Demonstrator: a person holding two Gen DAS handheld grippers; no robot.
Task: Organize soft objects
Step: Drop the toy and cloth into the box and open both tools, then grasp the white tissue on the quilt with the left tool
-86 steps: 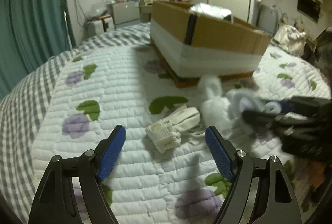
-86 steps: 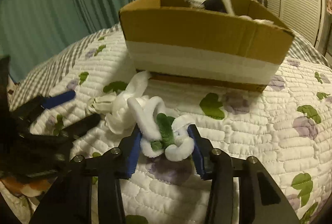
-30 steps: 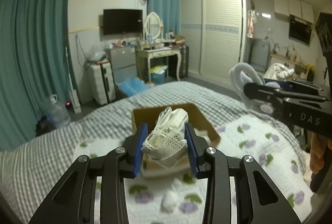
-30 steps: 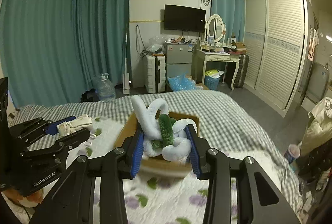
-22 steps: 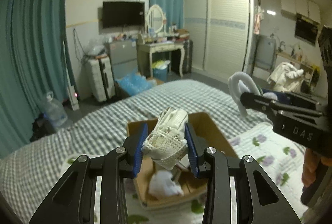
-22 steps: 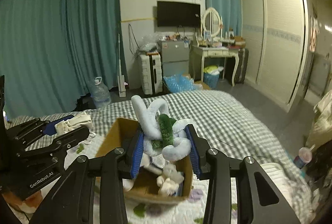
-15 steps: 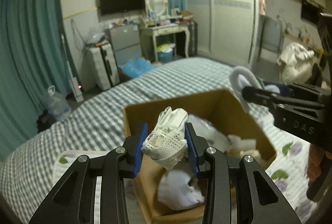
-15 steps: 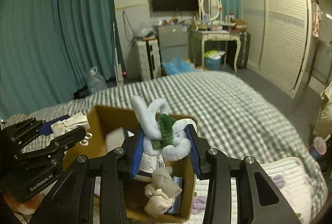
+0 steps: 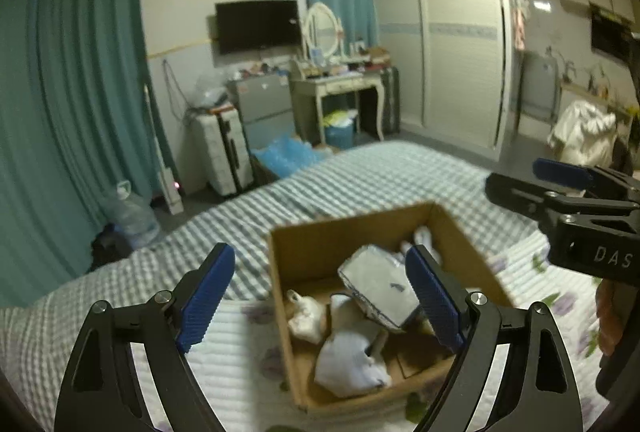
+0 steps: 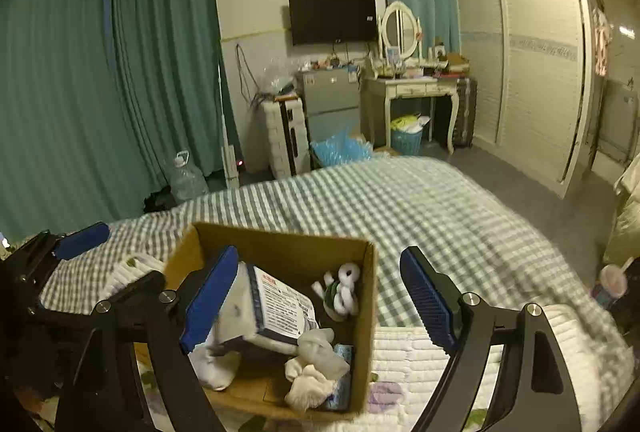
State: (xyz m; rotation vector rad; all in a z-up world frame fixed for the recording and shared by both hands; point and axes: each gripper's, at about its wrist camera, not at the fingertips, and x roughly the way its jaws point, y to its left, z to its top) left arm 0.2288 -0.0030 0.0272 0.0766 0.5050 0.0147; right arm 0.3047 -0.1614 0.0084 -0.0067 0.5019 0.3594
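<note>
- The box (image 9: 352, 240), open-topped brown cardboard, sits on the bed (image 9: 360, 176), on the white quilt (image 10: 416, 356) with purple flowers that meets the grey check cover toward the bed's far edge.
- In the box lie soft things: a white-and-green loop toy (image 10: 340, 292) against the far right wall, a wrapped pack (image 10: 276, 308) with printed text leaning across the middle, a cream sock (image 10: 310, 382) at the near side, and a white bundle (image 9: 348, 364) near the front wall.
- Left gripper (image 9: 320, 304): its jaws stand wide apart and are opening, with nothing between the blue pads (image 9: 204, 296); the box shows through the gap below. They touch nothing.
- Right gripper (image 10: 316, 300): its jaws likewise stand wide and are opening, empty; the box and its contents lie below and between them, untouched.
- In each wrist view the other gripper shows at the picture's edge, beside the box, blue pads apart.
- Beyond the bed's far edge stand teal curtains (image 10: 80, 72), a wall television (image 10: 332, 18), a dressing table (image 10: 412, 88) with an oval mirror, and a white wardrobe (image 10: 532, 56).
</note>
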